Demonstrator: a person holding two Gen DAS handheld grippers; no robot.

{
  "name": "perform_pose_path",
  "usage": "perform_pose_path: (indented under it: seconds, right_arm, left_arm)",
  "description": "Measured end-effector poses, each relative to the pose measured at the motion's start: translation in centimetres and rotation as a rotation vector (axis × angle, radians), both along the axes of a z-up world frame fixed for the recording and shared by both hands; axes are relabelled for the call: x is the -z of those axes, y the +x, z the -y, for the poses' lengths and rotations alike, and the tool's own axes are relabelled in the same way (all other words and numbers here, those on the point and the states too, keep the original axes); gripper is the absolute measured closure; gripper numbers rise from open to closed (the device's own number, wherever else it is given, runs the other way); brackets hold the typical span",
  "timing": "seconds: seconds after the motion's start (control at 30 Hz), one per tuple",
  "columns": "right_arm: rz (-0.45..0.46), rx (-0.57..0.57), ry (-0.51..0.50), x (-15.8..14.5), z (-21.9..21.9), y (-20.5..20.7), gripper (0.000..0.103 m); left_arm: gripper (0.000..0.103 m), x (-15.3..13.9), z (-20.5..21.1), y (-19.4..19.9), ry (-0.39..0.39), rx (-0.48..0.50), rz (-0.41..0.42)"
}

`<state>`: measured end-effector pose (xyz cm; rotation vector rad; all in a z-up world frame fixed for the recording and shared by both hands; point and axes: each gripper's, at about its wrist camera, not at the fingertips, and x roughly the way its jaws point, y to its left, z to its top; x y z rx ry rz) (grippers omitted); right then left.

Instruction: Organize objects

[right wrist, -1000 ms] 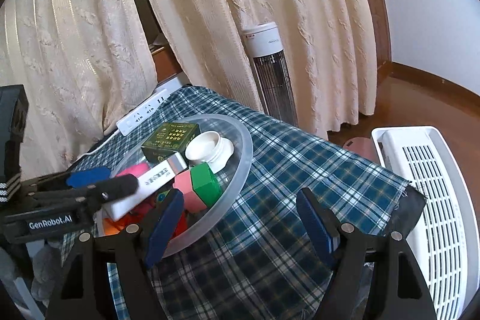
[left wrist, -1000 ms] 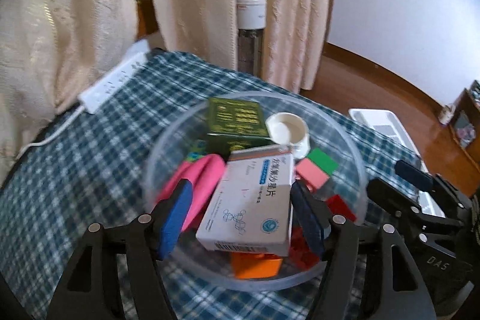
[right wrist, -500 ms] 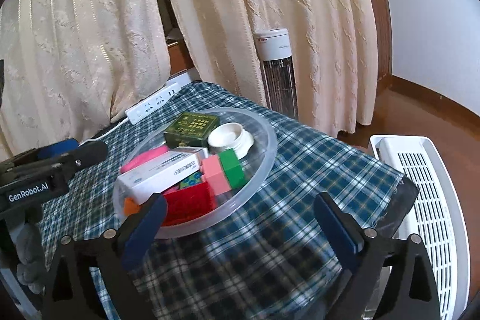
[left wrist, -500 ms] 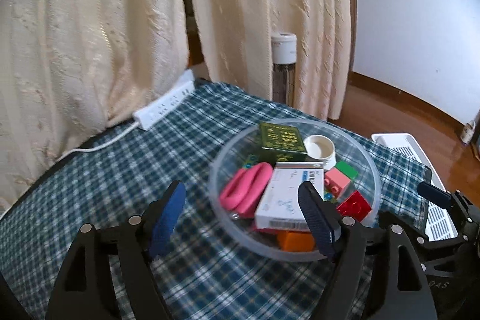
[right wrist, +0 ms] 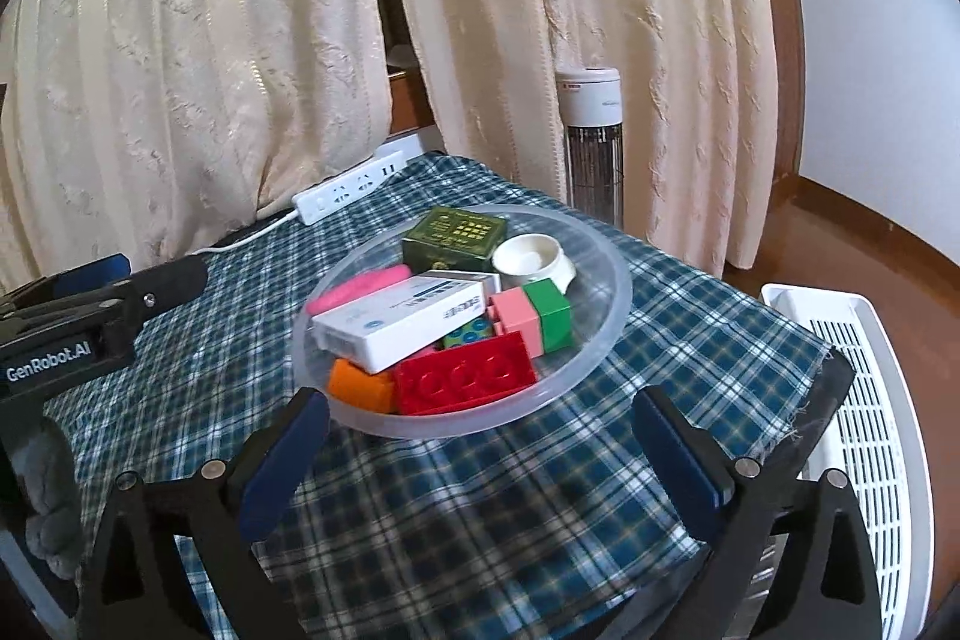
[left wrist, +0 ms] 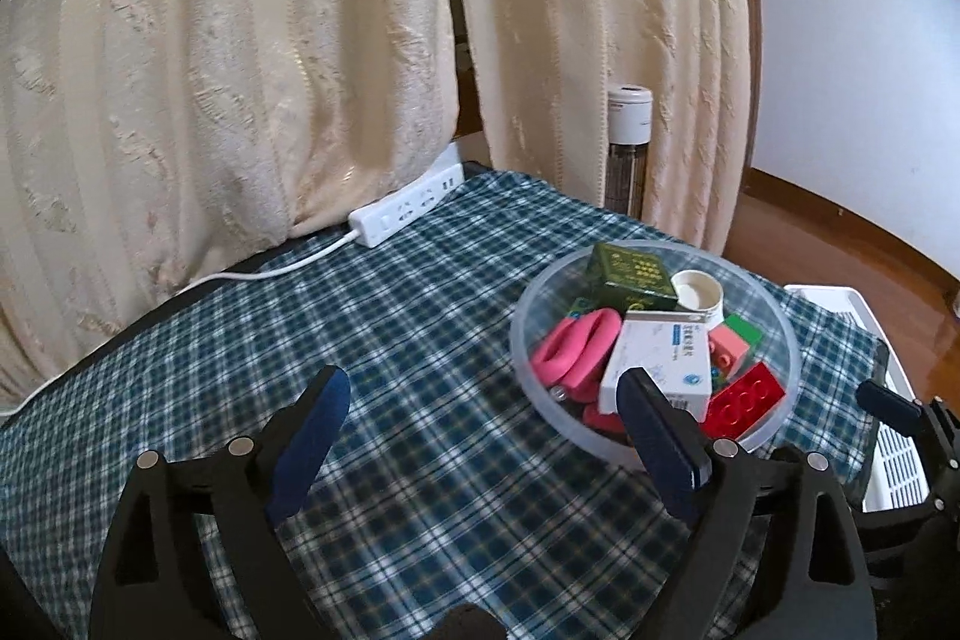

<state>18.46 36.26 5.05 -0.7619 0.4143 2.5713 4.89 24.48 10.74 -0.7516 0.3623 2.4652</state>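
A clear plastic bowl sits on the plaid tablecloth. In it lie a white medicine box, a dark green box, a white cup, a pink piece and red, orange, pink and green blocks. My left gripper hangs left of and nearer than the bowl, its jaws opening with nothing between them. My right gripper stands open just short of the bowl's near rim, holding nothing.
A white power strip with its cord lies at the far edge under cream curtains. A tower heater stands behind the table. A white slatted rack sits on the floor past the table's right edge.
The left gripper let go of the white medicine box, which now lies in the bowl. Both grippers drew back from the bowl and their jaws spread wider.
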Motion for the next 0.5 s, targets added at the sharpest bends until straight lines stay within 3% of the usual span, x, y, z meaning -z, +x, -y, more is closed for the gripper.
perform_pose_path:
  seconds: [0.23, 0.5]
  right_arm:
    - [0.022, 0.026, 0.078, -0.13, 0.87, -0.03, 0.001]
    - [0.036, 0.025, 0.091, 0.06, 1.06, -0.3, 0.001]
  left_arm:
    - [0.011, 0.19, 0.21, 0.03, 0.004, 0.015, 0.054]
    - [0.011, 0.28, -0.07, 0.45, -0.001, 0.036, 0.058]
